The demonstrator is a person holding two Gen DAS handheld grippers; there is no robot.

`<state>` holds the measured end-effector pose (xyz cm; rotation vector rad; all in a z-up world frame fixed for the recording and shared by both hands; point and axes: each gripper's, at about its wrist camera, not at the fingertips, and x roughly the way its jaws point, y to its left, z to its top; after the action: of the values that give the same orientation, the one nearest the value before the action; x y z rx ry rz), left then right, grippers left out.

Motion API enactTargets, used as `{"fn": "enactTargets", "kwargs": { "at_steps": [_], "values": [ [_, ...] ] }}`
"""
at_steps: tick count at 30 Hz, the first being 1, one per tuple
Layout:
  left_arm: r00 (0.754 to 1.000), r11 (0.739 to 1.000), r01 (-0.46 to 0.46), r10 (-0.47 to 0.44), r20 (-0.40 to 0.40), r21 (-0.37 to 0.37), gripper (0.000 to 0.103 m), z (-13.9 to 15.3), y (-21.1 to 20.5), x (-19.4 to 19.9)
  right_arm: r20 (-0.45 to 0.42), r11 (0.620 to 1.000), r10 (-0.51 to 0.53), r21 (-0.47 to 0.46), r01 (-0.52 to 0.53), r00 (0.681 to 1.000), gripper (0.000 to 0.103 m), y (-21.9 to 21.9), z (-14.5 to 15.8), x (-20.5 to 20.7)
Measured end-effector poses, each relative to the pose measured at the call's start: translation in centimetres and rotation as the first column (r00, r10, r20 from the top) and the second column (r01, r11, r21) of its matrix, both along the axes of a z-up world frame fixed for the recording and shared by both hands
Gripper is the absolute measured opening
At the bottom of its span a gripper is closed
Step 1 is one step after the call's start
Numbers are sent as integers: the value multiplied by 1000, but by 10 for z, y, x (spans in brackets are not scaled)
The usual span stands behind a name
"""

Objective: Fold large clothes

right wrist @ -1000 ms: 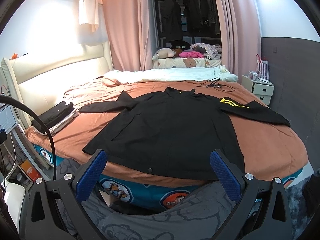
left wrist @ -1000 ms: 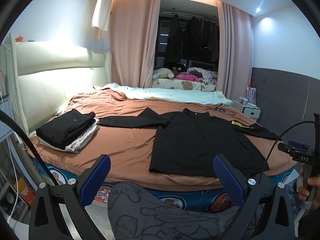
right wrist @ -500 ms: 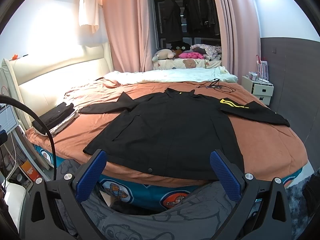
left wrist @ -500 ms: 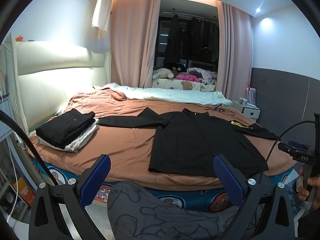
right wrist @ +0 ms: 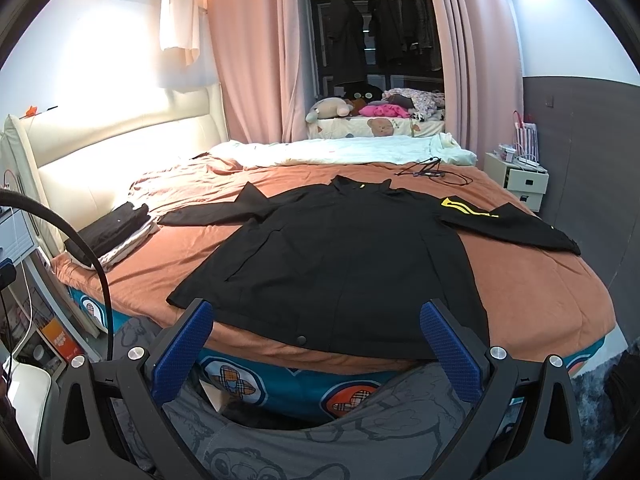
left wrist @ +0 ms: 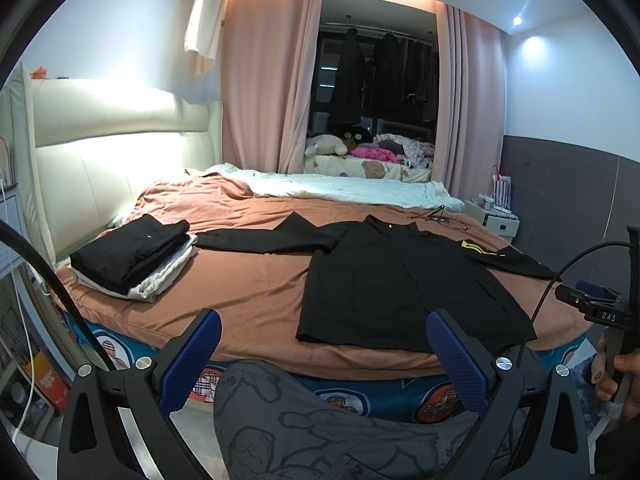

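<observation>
No visible change, jacket [right wrist: 344,256] included.

Black gripper [left wrist: 323,354] frame, blue pads [left wrist: 455,354]; grey cartoon-print trousers [left wrist: 320,428].

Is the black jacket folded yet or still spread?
Spread. The black jacket lies flat on the bed, both sleeves out sideways, hem at the near edge; neither tongs touches it.

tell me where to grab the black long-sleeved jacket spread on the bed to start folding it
Probably the two sleeve ends. The black long-sleeved jacket lies flat with both sleeves stretched out sideways, so the open left gripper could pinch the plain cuff from the left, and the open right gripper the yellow-striped sleeve from the right.
</observation>
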<state>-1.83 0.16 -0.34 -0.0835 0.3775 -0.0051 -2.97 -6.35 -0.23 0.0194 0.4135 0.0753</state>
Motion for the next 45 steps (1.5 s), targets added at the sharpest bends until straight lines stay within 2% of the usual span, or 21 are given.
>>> {"fn": "enactTargets", "kwargs": {
  "at_steps": [7,17,27,33,40,45],
  "values": [
    [1000,1000,1,-1,-17,-2,103,-2,0,7,-4,1000,-3,-4,3,1000,103,1,3,7],
    [998,1000,6,-6,-57,-1,103,-2,7,45,-17,1000,-4,-1,4,1000,103,-2,5,37],
    [991,1000,-9,7,-133,-10,103,-16,26,126,-56,1000,13,16,-13,998,103,-9,6,104],
    [985,999,-30,22,-173,-45,102,-26,47,182,-95,1000,24,19,-22,995,103,-9,5,152],
    [977,996,-65,52,-207,-57,99,-31,72,237,-124,997,49,61,-42,991,103,-13,4,202],
    [971,996,-76,62,-231,-54,98,-36,88,280,-147,991,59,131,-40,987,103,-23,1,238]
  ]
}}
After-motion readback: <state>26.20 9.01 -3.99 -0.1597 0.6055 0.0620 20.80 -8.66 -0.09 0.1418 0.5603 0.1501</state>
